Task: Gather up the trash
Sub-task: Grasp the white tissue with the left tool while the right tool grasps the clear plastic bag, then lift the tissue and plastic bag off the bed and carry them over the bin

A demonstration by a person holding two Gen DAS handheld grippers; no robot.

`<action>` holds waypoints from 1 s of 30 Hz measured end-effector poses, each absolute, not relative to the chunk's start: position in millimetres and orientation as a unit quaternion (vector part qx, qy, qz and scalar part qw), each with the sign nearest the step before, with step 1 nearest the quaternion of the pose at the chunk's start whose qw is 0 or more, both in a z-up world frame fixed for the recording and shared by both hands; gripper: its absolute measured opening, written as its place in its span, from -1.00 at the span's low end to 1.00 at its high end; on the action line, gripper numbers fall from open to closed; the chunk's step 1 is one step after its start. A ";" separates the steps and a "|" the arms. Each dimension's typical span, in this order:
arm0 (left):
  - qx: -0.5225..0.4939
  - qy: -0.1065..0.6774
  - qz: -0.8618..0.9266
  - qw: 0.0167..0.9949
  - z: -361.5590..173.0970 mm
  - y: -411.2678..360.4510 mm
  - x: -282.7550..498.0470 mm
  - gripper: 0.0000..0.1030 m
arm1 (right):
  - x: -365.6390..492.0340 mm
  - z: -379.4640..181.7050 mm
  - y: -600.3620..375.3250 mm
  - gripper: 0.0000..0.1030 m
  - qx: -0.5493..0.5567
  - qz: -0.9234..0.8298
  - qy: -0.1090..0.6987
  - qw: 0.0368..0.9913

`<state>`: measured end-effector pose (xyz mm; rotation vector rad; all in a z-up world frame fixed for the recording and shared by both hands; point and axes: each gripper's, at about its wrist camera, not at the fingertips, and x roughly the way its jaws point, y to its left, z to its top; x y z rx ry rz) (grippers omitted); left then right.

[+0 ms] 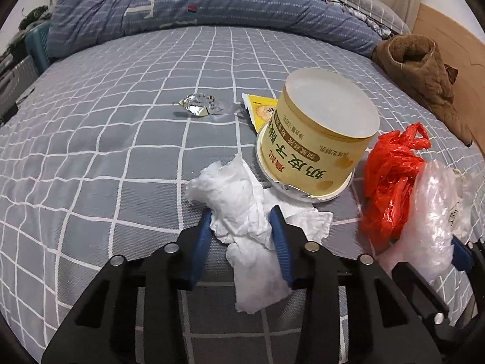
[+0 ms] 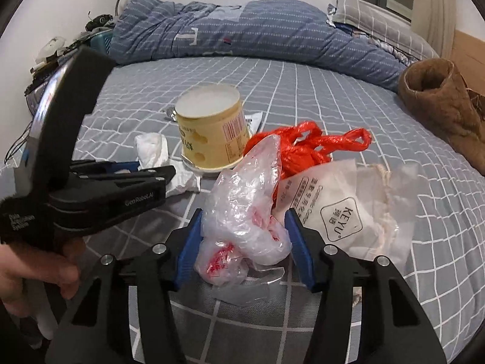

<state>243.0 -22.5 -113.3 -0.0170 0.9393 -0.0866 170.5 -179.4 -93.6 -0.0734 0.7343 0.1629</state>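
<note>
Trash lies on a grey checked bed sheet [image 1: 121,139]. My left gripper [image 1: 241,212] is shut on a crumpled white tissue [image 1: 239,200], which hangs between its blue fingers. My right gripper [image 2: 242,215] is shut on a crumpled clear plastic bag [image 2: 248,212]. An upturned yellow paper cup [image 1: 318,139] stands just beyond the tissue; it also shows in the right wrist view [image 2: 212,127]. A red plastic bag [image 2: 306,148] and a clear KEYU packet [image 2: 342,212] lie beside the right gripper. A silver foil wrapper [image 1: 200,104] and a yellow sachet [image 1: 260,109] lie farther off.
A rolled blue quilt [image 1: 197,3] runs along the far side of the bed. A brown fleece garment [image 1: 424,72] lies at the right edge. A cluttered bedside stand [image 2: 60,48] is at the far left. The person's hand [image 2: 36,267] holds the left gripper.
</note>
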 end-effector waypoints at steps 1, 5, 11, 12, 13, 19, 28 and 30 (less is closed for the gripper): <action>-0.008 0.452 -0.043 0.891 -112.2 -22.4 242.3 -0.32 | 169.9 -91.6 -180.2 0.01 -0.034 0.080 0.356 0.931; -0.008 0.446 -0.048 0.894 -106.2 -21.9 238.2 -0.42 | 167.5 -85.3 -183.9 0.01 -0.024 0.081 0.351 0.933; 0.000 0.450 -0.052 0.891 -104.6 -22.3 229.6 -0.62 | 164.3 -81.4 -185.2 0.01 -0.020 0.080 0.352 0.932; 0.000 0.451 -0.052 0.891 -104.2 -21.8 227.4 -0.66 | 163.6 -80.3 -185.4 0.01 -0.020 0.080 0.352 0.932; 0.000 0.452 -0.051 0.891 -103.5 -21.7 226.3 -0.68 | 163.1 -79.2 -185.6 0.01 -0.020 0.080 0.352 0.932; -0.011 0.449 -0.053 0.892 -94.3 -15.7 206.0 -0.75 | 154.0 -71.4 -184.8 0.01 -0.017 0.083 0.350 0.933; -0.011 0.439 -0.048 0.897 -81.2 -11.5 163.1 -0.75 | 127.8 -65.9 -182.3 0.01 -0.025 0.080 0.350 0.933; -0.009 0.432 -0.049 0.900 -76.2 -11.6 153.7 -0.75 | 119.6 -65.8 -180.9 0.01 -0.028 0.078 0.351 0.933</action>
